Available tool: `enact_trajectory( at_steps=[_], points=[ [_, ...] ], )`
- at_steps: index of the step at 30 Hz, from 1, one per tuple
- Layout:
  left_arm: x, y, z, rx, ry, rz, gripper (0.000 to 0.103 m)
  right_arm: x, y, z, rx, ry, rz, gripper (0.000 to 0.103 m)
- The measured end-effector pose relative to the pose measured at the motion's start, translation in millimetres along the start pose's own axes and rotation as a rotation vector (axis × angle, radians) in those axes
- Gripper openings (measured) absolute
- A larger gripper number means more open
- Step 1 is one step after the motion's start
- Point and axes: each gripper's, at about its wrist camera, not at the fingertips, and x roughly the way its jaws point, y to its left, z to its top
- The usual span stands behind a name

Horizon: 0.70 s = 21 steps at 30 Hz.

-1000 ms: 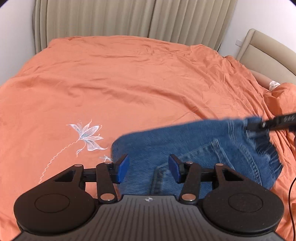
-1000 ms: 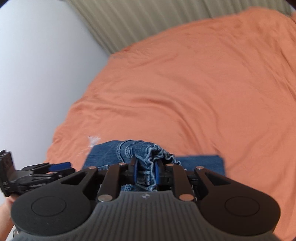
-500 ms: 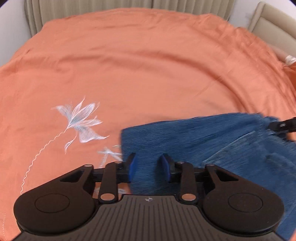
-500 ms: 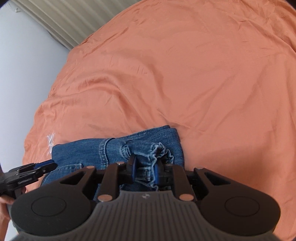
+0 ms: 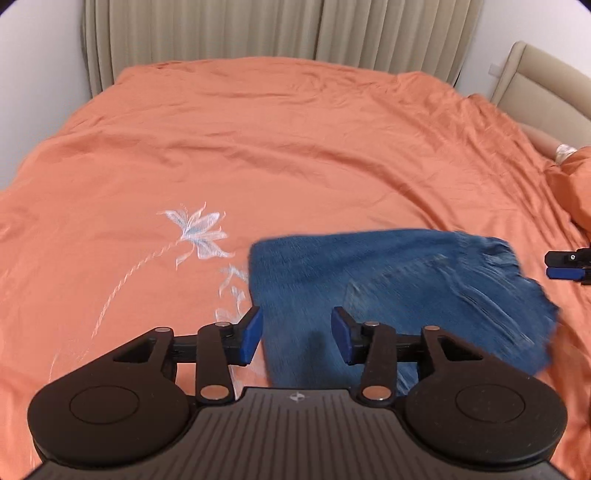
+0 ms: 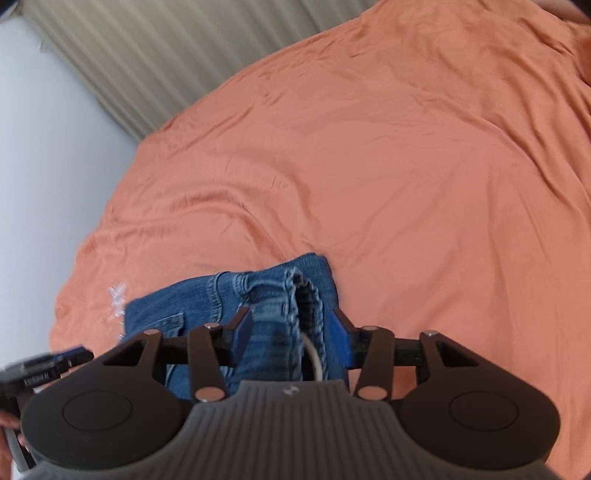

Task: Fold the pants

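Observation:
The folded blue denim pants [image 5: 399,288] lie on the orange bedspread [image 5: 280,155] near its front edge. My left gripper [image 5: 297,338] is open and empty, its blue pads straddling the near left corner of the pants. In the right wrist view the pants [image 6: 229,299] show a frayed hem and a waistband. My right gripper [image 6: 291,336] is open, with the bunched hem lying loose between its pads. The right gripper also shows at the right edge of the left wrist view [image 5: 569,264]. The left gripper shows at the lower left of the right wrist view [image 6: 44,369].
White flower embroidery [image 5: 195,232] marks the bedspread left of the pants. Beige curtains [image 5: 258,33] hang behind the bed. A padded headboard [image 5: 539,85] and an orange pillow [image 5: 576,184] sit at the right. A white wall [image 6: 44,155] stands left of the bed.
My right gripper has opened and let go of the pants hem. My left gripper has opened wider and drawn back. The pants now lie flat on the bed.

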Motion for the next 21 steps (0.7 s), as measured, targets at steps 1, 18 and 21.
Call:
enact_trajectory(
  at_steps=[1, 18, 21],
  points=[
    [-7, -4, -4, -0.007, 0.001, -0.002, 0.052, -12, -3, -10, 0.035, -0.023, 0.002, 0.054],
    [-40, -58, -109, 0.241, 0.052, 0.128, 0.066, 9, -56, -104, 0.523, -0.068, 0.235, 0.04],
    [-36, -59, -110, 0.233, 0.03, 0.134, 0.045, 9, -49, -106, 0.454, -0.086, 0.186, 0.024]
  ],
)
